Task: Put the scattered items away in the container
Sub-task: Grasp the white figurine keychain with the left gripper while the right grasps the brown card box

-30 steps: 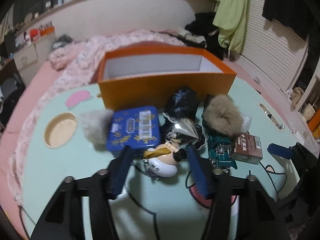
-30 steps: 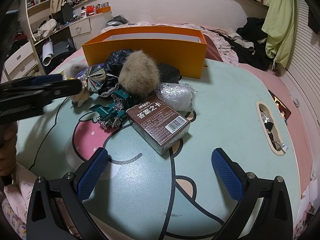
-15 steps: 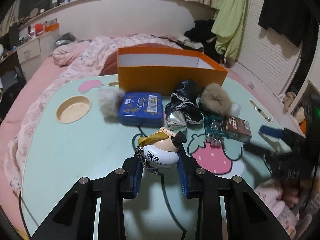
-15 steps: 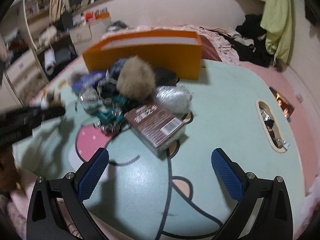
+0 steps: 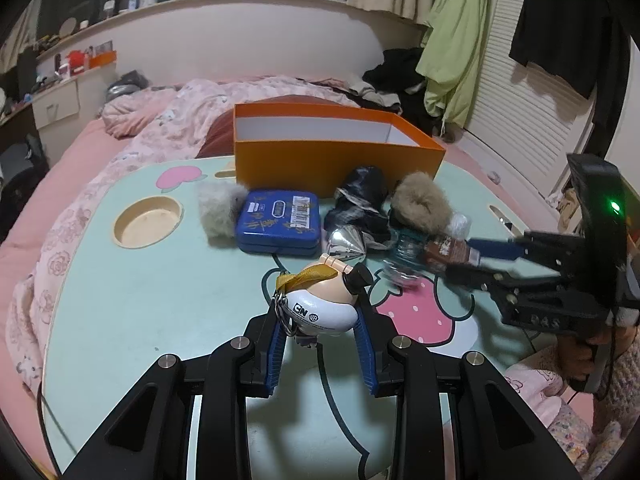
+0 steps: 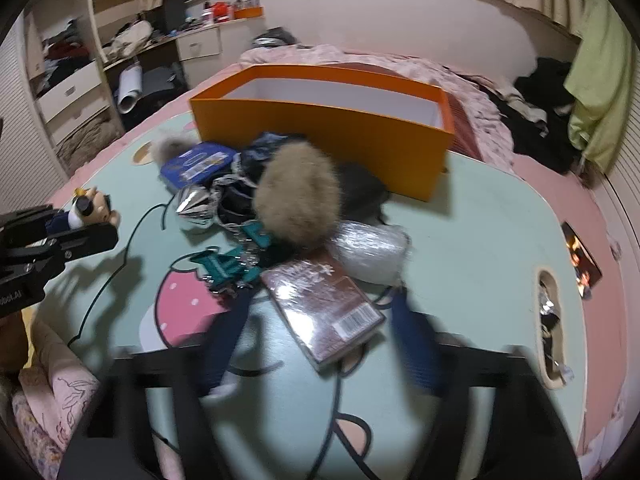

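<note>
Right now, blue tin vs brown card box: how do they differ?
The blue tin lies flat and square, free of both grippers, beside a grey pompom. The brown card box is narrower and shrink-wrapped, and sits between the closing right gripper's fingers; contact is blurred. Both carry a barcode and remain outside the orange box.

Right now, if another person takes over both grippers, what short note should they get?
Left gripper: shut on the cartoon figure keychain, near the table's front.
Right gripper: jaws have just been closing around the brown card box; blur hides whether the pads touch it.
Orange box: at the table's far edge; nothing visible inside.
Left: blue tin, both fur pompoms, silver cone, green toy and the rest remain in front of it.
</note>
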Available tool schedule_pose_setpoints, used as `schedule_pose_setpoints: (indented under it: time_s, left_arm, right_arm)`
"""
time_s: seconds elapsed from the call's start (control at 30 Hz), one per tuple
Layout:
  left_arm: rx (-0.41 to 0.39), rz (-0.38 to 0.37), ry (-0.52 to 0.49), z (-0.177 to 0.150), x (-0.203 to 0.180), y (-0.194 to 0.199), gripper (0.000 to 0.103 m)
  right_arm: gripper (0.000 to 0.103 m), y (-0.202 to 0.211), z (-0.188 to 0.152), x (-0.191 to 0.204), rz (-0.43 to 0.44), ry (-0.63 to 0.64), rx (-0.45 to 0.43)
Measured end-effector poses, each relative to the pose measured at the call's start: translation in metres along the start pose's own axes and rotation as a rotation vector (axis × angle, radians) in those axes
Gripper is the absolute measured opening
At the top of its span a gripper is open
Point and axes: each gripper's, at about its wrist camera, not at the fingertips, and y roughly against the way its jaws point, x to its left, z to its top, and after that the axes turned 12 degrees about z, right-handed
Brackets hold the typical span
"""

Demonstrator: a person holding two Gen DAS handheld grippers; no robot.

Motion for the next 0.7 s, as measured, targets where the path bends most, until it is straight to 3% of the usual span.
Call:
schedule_pose_setpoints:
  time_s: [0.13,0.33,0.7]
  left_arm:
    - [-0.007,-0.01,0.005,0.0,0.001,0.001,0.03]
    - [-0.038,0.008,-0.007,0.007,0.001,0.008,0.03]
    - [-0.084,0.011,-0.007,0.091,0.0,0.005,0.03]
  right_arm:
    - [0.044,0.011,-0.018,0.014,0.111,0.008,-0.027]
    - [0.043,0.027,-0.025,0.03,0.155,0.026,-0.083]
    - [0.043,0.041,0.049,0.013,0.07,-0.017,-0.238]
